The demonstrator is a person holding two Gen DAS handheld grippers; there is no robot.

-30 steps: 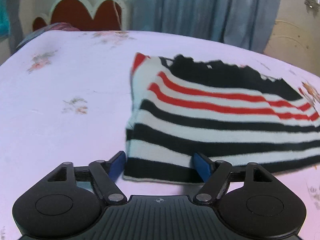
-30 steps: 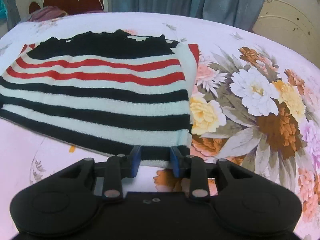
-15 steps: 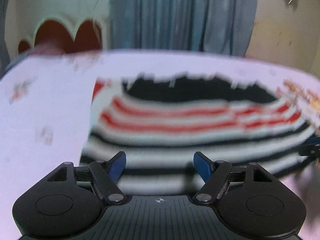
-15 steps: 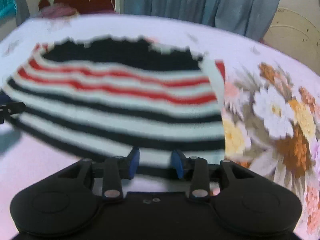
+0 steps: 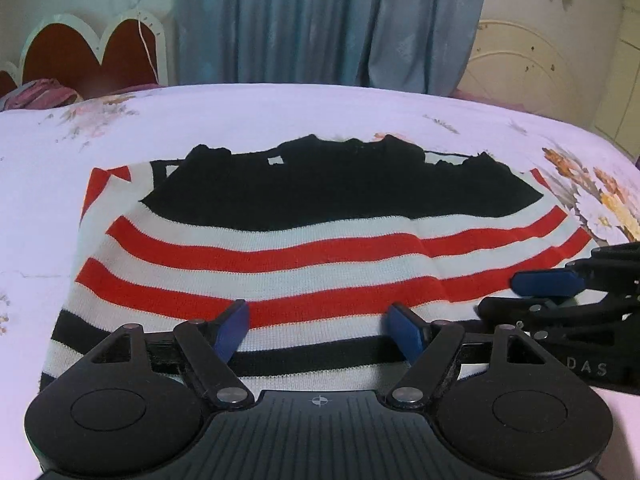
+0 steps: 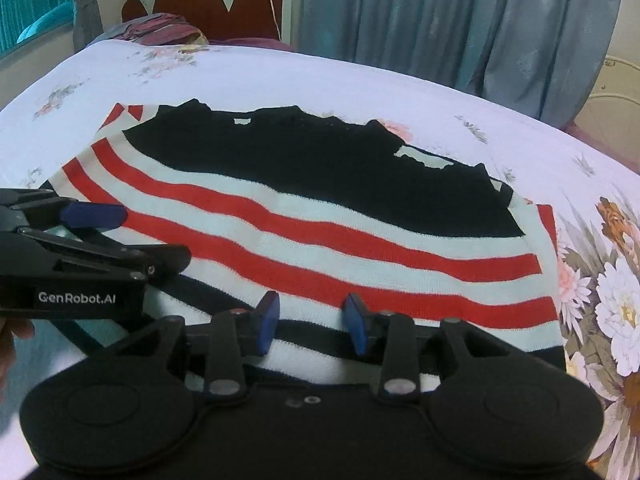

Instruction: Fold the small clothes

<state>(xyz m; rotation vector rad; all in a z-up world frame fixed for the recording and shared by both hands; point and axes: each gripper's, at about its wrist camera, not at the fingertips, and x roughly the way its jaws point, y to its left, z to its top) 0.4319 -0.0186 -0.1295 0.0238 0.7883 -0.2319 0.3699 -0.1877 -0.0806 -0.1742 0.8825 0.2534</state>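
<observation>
Hidden and cut-off parts

The near hem of the striped garment (image 5: 304,264) lies behind the left tongs (image 5: 318,330) in the left wrist view and behind the right tongs (image 6: 312,322) in the right wrist view. Each view's edge cuts off the other tongs' body, and the right wrist view shows only a sliver of a hand (image 6: 12,340). The bed (image 5: 280,112) runs past both frames. Whether any pad touches the cloth cannot be told.
</observation>
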